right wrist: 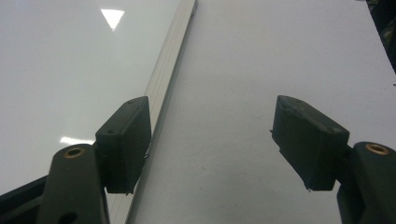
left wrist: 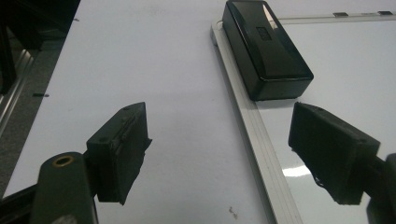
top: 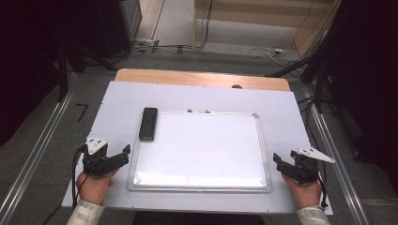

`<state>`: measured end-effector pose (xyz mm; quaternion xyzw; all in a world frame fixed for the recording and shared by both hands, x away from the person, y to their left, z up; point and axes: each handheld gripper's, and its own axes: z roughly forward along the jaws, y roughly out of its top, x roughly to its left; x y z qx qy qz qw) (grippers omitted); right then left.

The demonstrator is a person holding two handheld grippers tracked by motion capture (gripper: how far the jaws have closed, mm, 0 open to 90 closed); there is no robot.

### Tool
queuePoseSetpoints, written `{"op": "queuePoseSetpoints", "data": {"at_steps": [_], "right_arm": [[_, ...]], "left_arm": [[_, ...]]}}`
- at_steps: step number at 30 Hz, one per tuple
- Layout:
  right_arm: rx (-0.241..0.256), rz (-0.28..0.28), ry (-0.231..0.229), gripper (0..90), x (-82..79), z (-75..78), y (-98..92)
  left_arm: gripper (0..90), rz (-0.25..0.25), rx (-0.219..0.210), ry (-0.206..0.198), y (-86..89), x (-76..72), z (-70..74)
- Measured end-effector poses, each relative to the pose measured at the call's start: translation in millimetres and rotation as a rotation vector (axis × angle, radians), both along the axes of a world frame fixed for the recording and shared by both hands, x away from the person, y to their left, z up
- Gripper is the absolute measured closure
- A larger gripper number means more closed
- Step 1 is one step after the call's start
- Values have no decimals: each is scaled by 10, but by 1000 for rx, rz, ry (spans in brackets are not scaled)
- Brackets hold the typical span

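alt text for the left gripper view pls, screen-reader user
The left gripper, its two black jaws open and empty, hangs over the metal-framed edge of a blank whiteboard. Ahead of the jaws a black eraser lies across that edge on the white table cover.

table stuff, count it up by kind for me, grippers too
whiteboard: 1
black eraser: 1, lying on the whiteboard's top left corner
grippers: 2, left gripper and right gripper, both open and holding nothing
total: 4
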<state>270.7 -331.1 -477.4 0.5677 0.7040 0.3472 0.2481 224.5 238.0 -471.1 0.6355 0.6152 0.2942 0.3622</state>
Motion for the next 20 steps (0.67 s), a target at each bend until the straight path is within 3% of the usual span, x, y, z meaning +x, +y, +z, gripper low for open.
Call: {"op": "queuePoseSetpoints", "data": {"at_steps": [12,20], "right_arm": [[0,-1,1,270,-2,1,-2],[0,-1,-5,268,0,3,-9]], "left_arm": [[205,29,8,10,110,-44,-32],[205,81,19,19,250,-13,-113]]}}
